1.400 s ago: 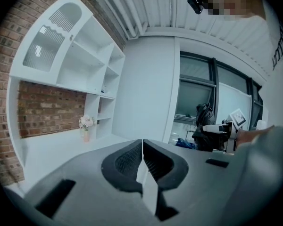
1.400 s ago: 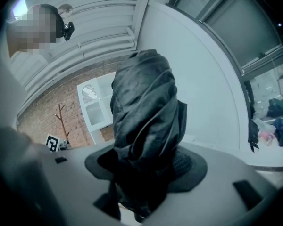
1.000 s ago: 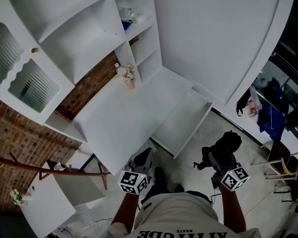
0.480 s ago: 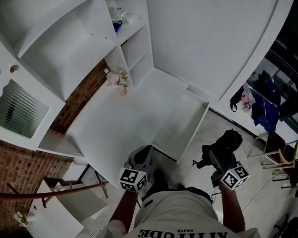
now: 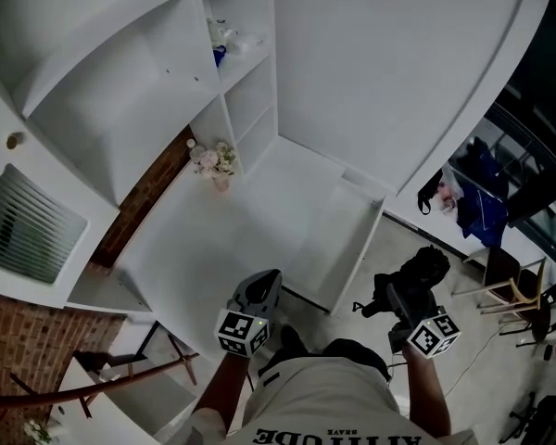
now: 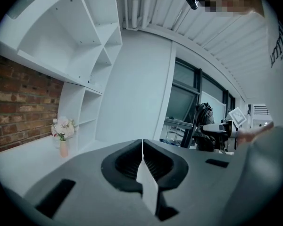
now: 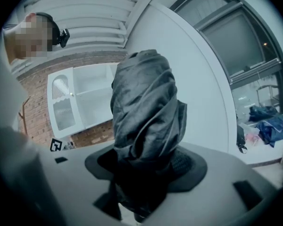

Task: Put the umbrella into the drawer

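The dark folded umbrella (image 5: 419, 272) is in my right gripper (image 5: 404, 300), which is shut on it low at the right, over the floor. In the right gripper view the umbrella (image 7: 144, 112) stands up from between the jaws of that gripper (image 7: 144, 171) and fills the middle. The white drawer (image 5: 335, 235) stands pulled out of the cabinet, to the upper left of the umbrella, and looks bare inside. My left gripper (image 5: 262, 287) is shut and holds nothing, near the front edge of the white counter (image 5: 213, 248). In its own view the left gripper (image 6: 142, 149) has its jaws pressed together.
A small vase of flowers (image 5: 212, 161) stands at the back of the counter, seen also as the vase (image 6: 62, 134) in the left gripper view. Open shelves (image 5: 236, 72) rise above it. Blue clothes and bags (image 5: 468, 193) and a chair (image 5: 514, 290) are at the right. A wooden rail (image 5: 93, 387) crosses low left.
The head view has swung, so the cabinet, vase and drawer sit a little further left and lower. Both grippers stay close to my body, the right one still shut on the umbrella.
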